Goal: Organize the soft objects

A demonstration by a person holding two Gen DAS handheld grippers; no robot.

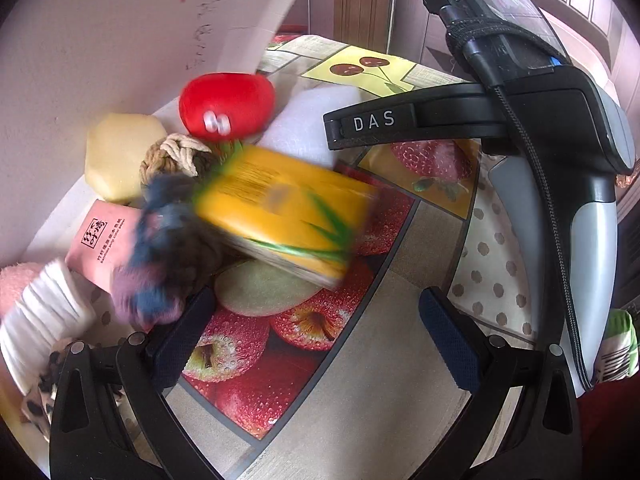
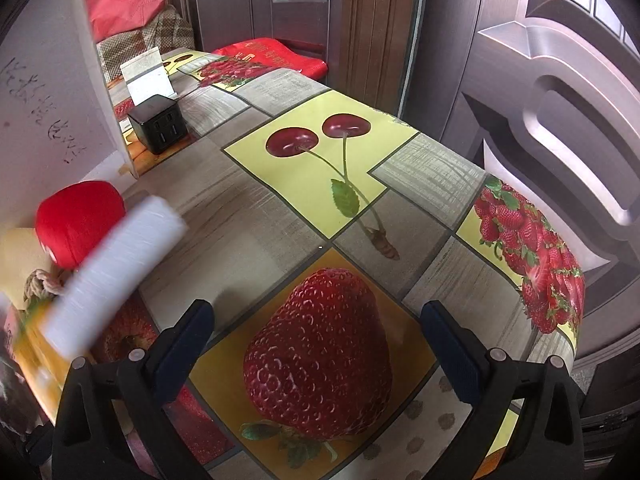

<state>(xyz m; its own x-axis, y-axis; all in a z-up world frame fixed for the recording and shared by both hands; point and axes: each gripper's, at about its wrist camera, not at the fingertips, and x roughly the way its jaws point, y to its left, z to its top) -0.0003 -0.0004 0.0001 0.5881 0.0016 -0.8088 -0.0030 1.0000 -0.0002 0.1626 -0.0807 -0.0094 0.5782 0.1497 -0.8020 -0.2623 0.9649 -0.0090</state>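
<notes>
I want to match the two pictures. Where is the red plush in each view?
Left wrist: red plush at upper left, by the wall, behind the rope knot.
Right wrist: red plush at the left edge, partly behind the white roll.
Shared landmark: the cherry print on the tablecloth.

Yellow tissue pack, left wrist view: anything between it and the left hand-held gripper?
Nothing visible. Left hand-held gripper is open over bare tablecloth; the blurred yellow tissue pack lies straight ahead, the dark knit bundle off to its left.
</notes>
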